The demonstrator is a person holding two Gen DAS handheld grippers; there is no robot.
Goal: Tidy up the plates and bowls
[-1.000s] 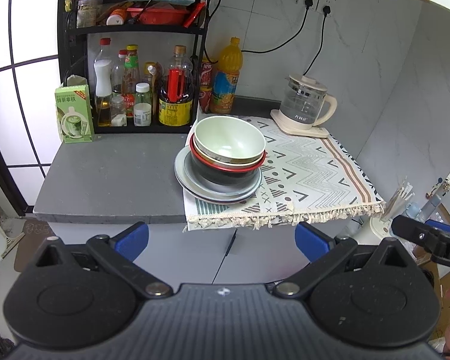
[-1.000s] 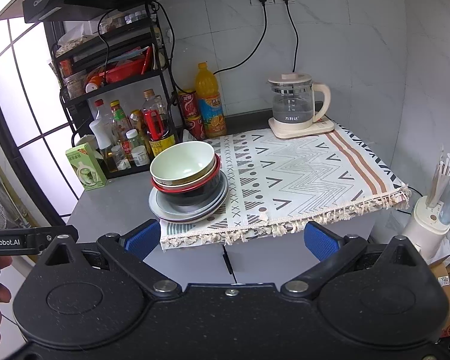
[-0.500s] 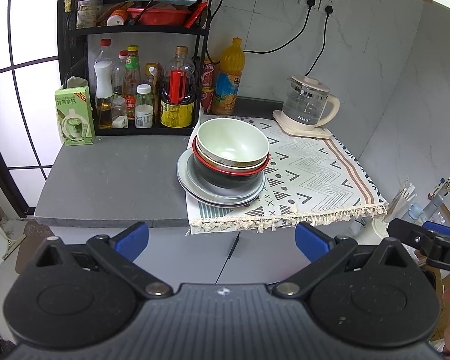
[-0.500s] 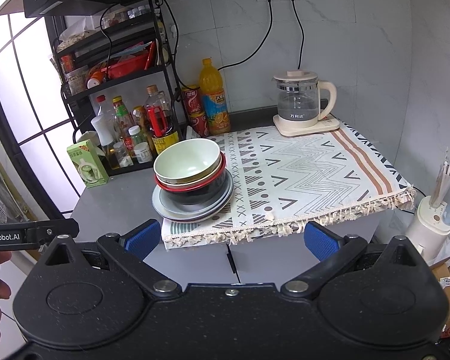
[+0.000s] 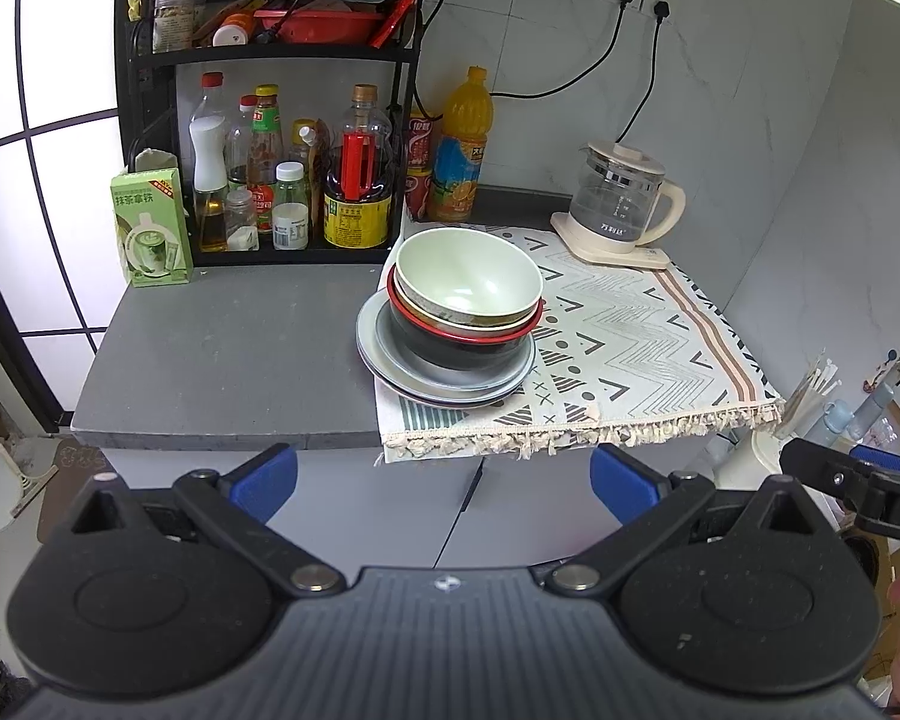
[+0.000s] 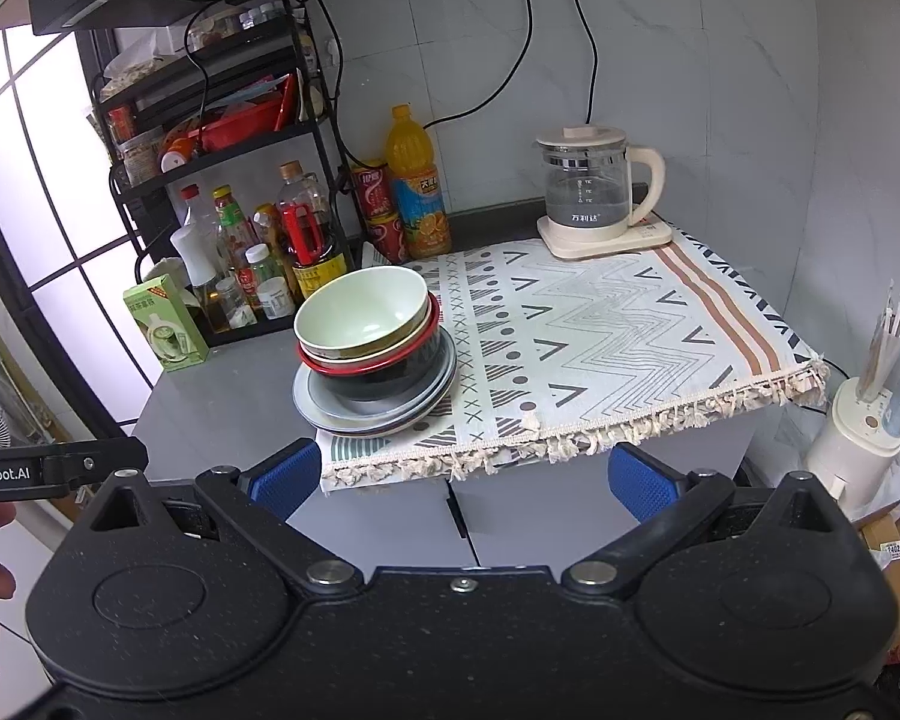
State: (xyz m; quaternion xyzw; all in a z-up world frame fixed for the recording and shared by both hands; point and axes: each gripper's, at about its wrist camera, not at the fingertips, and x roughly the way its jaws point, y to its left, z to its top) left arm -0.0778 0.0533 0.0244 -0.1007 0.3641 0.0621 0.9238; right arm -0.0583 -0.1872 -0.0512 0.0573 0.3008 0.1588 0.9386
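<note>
A pale green bowl (image 5: 468,279) (image 6: 363,312) tops a stack: under it a cream bowl, then a red-rimmed black bowl (image 5: 456,348) (image 6: 384,375), all on grey plates (image 5: 384,360) (image 6: 315,405). The stack sits at the left edge of a patterned cloth (image 5: 630,348) (image 6: 600,336) on the grey counter (image 5: 222,360). My left gripper (image 5: 444,483) and right gripper (image 6: 462,477) both stand open and empty, short of the counter's front edge, well back from the stack. Each gripper shows at the edge of the other's view.
A black rack (image 5: 270,150) with several bottles stands at the back left, a green carton (image 5: 150,231) beside it. An orange juice bottle (image 5: 465,150) and cans are behind the stack. A glass kettle (image 5: 624,210) sits back right. A white holder (image 6: 858,438) stands off the counter's right.
Both cameras have moved a little closer to the counter, so the stack looks larger. Both grippers stay open. The stack has not moved.
</note>
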